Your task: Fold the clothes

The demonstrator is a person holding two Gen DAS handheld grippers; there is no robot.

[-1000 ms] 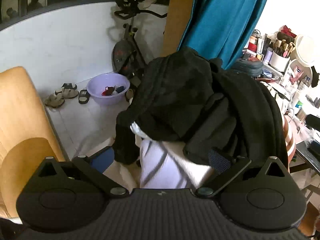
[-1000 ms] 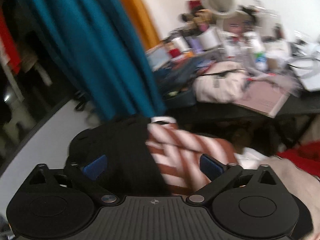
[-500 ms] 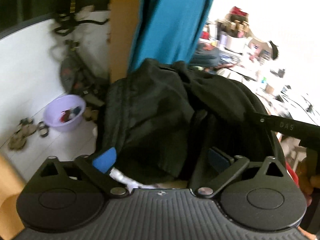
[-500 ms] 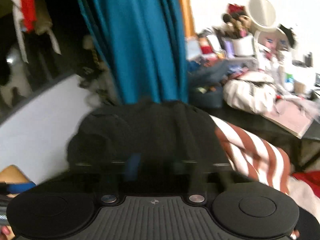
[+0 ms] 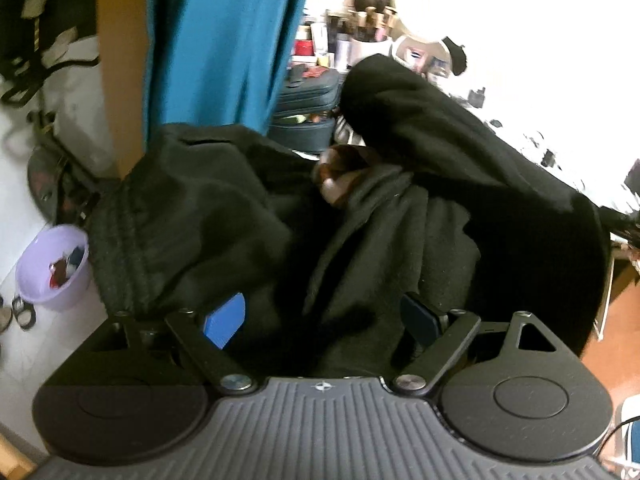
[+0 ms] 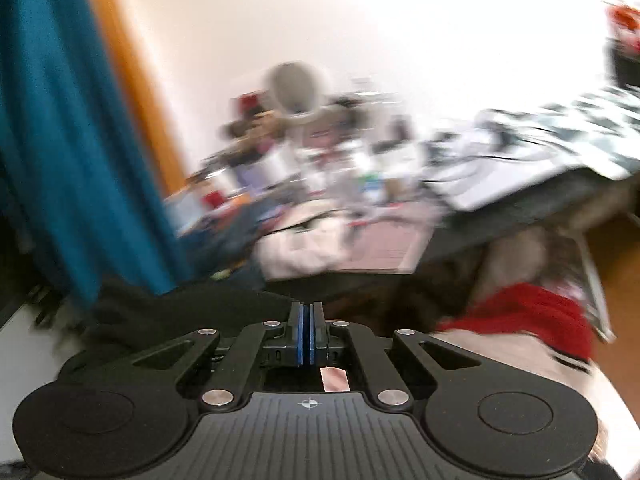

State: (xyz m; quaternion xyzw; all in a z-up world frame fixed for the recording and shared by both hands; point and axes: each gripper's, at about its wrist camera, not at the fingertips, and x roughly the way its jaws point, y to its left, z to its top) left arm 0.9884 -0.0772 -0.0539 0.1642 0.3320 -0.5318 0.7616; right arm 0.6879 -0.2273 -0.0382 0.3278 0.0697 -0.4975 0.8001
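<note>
Left gripper (image 5: 320, 320): 2 fingers spread wide, blue pads (image 5: 224, 320) apart, black garment (image 5: 240, 220) bunched in the gap between them, nothing pinched. Garment fills most of the left wrist view, heaped just below the teal curtain (image 5: 216, 40); 1 fold is lifted up and to the curtain's right. What lifts it is hidden by cloth. Lilac basin (image 5: 52, 268) sits on the floor left of the curtain, beside the garment's edge.

Right gripper (image 6: 306, 338): 2 pads pressed together, no cloth visible between them. Right wrist view is motion-blurred. Black garment (image 6: 168, 312) lies just below the teal curtain (image 6: 60, 140); red cloth (image 6: 532, 316) well right of the curtain.
</note>
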